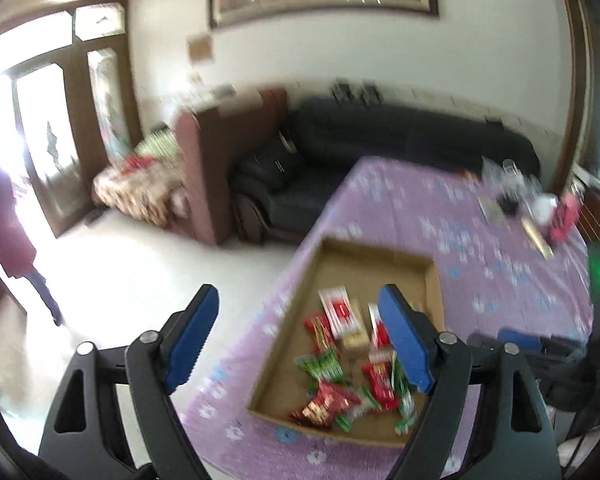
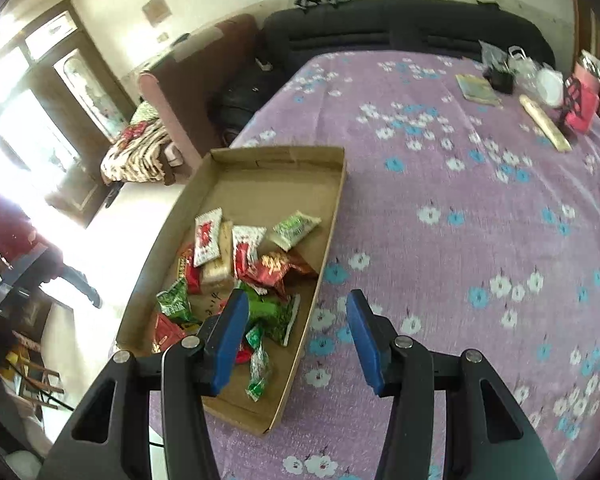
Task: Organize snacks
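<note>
Cardboard tray (image 1: pixel 430 280) on purple floral worktop (image 1: pixel 500 272), left wrist view: red, green, white snack packets (image 1: pixel 340 364) heaped at near end. Left gripper (image 1: pixel 300 344) spread, empty, above tray edge. Black sofa (image 1: pixel 380 136) beyond.

Right wrist view: same tray (image 2: pixel 280 158), snack packets (image 2: pixel 240 276) inside. Right gripper (image 2: pixel 298 344) spread, empty, over tray's right wall. Clutter (image 2: pixel 540 88) at far corner.

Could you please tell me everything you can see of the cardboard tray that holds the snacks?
The cardboard tray is a shallow, open-topped box of plain brown cardboard with low upright walls. It lies flat on the purple flowered tablecloth, at the table's edge nearest the bright doorway. Its far half is bare; the near half holds a loose heap of snack packets, red, green and white, overlapping one another. Neither the left claw nor the right claw touches it; both are open above it.
</note>
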